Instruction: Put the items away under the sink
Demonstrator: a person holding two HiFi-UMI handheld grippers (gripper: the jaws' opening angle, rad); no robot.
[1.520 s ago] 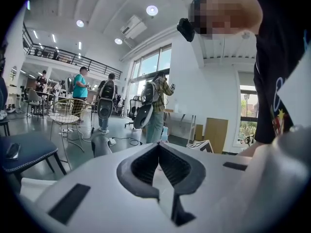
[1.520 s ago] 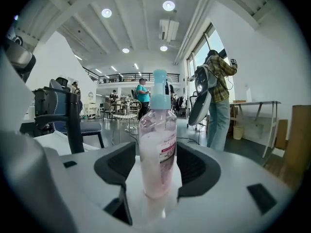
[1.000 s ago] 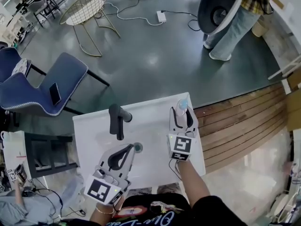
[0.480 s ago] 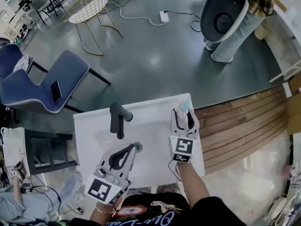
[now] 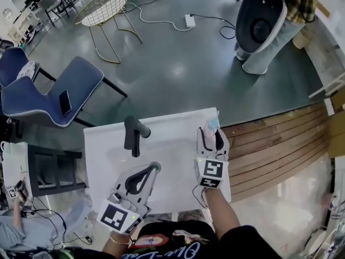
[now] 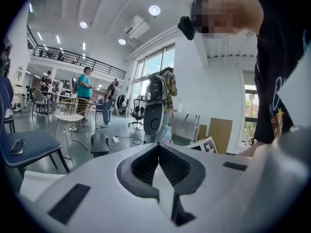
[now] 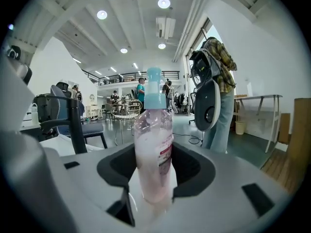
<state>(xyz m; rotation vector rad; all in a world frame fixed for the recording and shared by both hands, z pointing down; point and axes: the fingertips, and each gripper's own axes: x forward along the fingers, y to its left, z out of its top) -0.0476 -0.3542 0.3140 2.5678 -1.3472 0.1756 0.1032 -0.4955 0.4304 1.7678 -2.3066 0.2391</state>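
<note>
A clear bottle (image 7: 153, 149) of pink liquid with a light blue pump top stands upright between the jaws of my right gripper (image 7: 154, 165), which is shut on it. In the head view that bottle (image 5: 211, 124) is over the right side of the white sink top (image 5: 172, 144), with the right gripper (image 5: 212, 136) behind it. My left gripper (image 5: 154, 168) hangs over the basin's near middle with its jaws shut and nothing between them. In the left gripper view, the left gripper (image 6: 158, 147) has its jaws meeting at the tip. A black faucet (image 5: 132, 135) rises at the back left.
Blue chairs (image 5: 54, 93), one with a phone (image 5: 63, 102) on its seat, stand to the left. A wire chair (image 5: 102, 9) and a power strip (image 5: 190, 20) lie farther off. A person (image 5: 280, 31) carries a black chair shell at upper right. Wooden flooring (image 5: 269, 144) borders the sink's right side.
The right gripper with the bottle has drifted slightly right and nearer. The left gripper's tip now covers the drain that showed beside it earlier.
</note>
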